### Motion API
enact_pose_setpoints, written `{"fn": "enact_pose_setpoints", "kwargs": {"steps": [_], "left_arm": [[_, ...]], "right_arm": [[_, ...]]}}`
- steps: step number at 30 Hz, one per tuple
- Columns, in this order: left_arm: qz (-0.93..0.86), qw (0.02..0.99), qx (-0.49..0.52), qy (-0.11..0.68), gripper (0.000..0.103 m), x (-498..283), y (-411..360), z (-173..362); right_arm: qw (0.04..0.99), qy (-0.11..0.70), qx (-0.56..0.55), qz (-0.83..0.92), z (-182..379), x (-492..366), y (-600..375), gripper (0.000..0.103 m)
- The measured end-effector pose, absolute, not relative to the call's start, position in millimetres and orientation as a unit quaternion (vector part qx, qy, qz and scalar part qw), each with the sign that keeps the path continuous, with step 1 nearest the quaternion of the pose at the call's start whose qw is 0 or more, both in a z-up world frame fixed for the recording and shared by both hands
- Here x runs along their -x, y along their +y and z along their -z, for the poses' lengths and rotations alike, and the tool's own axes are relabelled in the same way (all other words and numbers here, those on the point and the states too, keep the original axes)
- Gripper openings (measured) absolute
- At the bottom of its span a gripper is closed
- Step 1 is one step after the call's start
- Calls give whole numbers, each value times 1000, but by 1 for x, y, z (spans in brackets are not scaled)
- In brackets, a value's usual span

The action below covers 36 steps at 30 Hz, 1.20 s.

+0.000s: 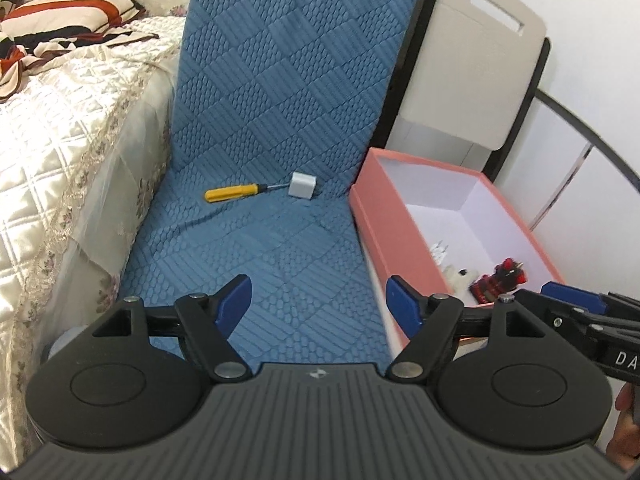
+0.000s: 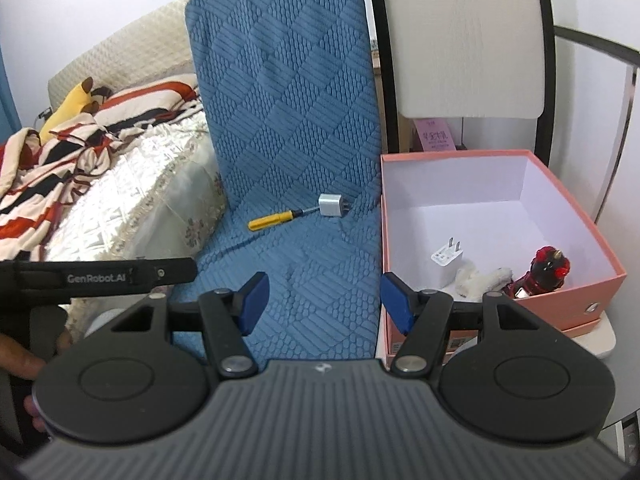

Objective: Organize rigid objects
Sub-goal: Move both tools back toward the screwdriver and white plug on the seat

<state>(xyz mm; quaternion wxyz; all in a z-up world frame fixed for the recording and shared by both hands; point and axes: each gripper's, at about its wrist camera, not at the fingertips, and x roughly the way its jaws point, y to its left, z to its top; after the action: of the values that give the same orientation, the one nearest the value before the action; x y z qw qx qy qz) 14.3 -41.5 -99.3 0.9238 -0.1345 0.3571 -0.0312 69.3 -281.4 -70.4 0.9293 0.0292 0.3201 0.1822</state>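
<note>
Both our grippers hang open and empty over the near end of the blue quilted cushion (image 1: 280,128): the left gripper (image 1: 318,306) with its jaws spread wide, the right gripper (image 2: 320,304) a little narrower. Farther off on the cushion lie a yellow screwdriver (image 1: 234,193) and a white charger block (image 1: 303,186), tip touching block. To the right stands the pink box (image 2: 576,216), already holding another charger (image 2: 446,262) and a red toy (image 2: 546,270). We judge ourselves between picks; next we reach far, close on one piece, and carry it right.
</note>
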Motion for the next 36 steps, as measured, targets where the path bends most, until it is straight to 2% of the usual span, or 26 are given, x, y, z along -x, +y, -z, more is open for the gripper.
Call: {"fn": "enact_pose_setpoints", "kwargs": {"steps": [10,28,36], "left_arm": [[14,919,127,372,78,-57,-28,142],[-16,916,143,375,78,-166,4,207],[-25,896,110,430,78,-217,25,243]], "right_arm": [[921,330,-29,-203,107,-108,-268,64],[931,293,-45,-214,148,-200,-235,64],[927,297,-31,-227,157,-239,-213,66]]}}
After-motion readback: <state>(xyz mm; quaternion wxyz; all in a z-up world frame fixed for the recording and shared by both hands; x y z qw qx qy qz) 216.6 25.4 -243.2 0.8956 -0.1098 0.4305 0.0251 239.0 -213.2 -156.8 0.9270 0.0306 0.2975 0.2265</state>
